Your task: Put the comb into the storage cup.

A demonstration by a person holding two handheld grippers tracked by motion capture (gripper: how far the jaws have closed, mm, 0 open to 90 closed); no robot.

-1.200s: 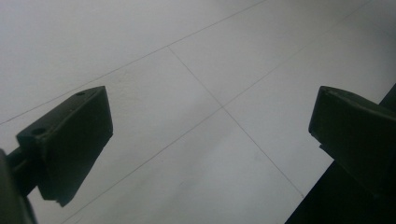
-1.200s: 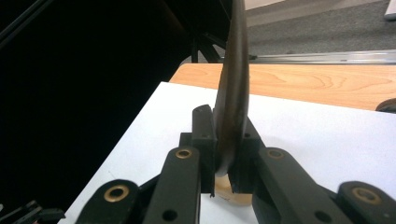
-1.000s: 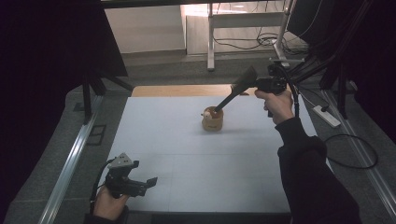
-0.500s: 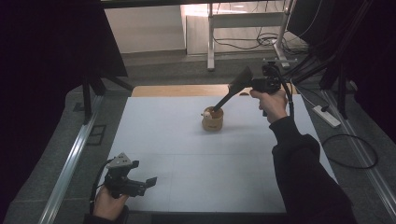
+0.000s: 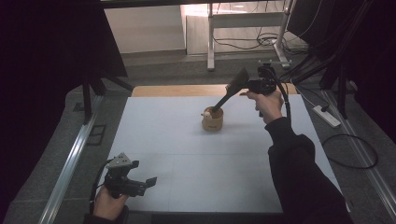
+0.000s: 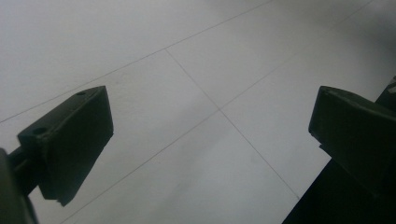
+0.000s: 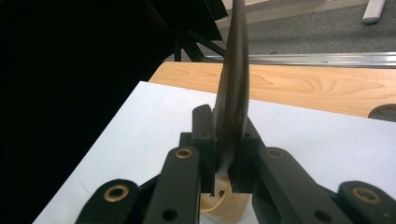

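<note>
High view: the right gripper (image 5: pixel 248 87) is sitting a bit higher than before, pinching a dark flat spatula (image 5: pixel 229 95) w/ its tip in the round wooden cup (image 5: pixel 212 119) mid-table. Left gripper (image 5: pixel 148 181) isn't moving.

Left gripper view: jaws are gaping wide over the smooth white table (image 6: pixel 196 56), holding nothing.

Right gripper view: the spatula's top is getting cut off.

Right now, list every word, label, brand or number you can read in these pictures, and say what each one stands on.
None: no readable text anywhere.
The white table, the wooden cup and the dark spatula held in the right claw bear no print.
The left claw shows no lettering either.
</note>
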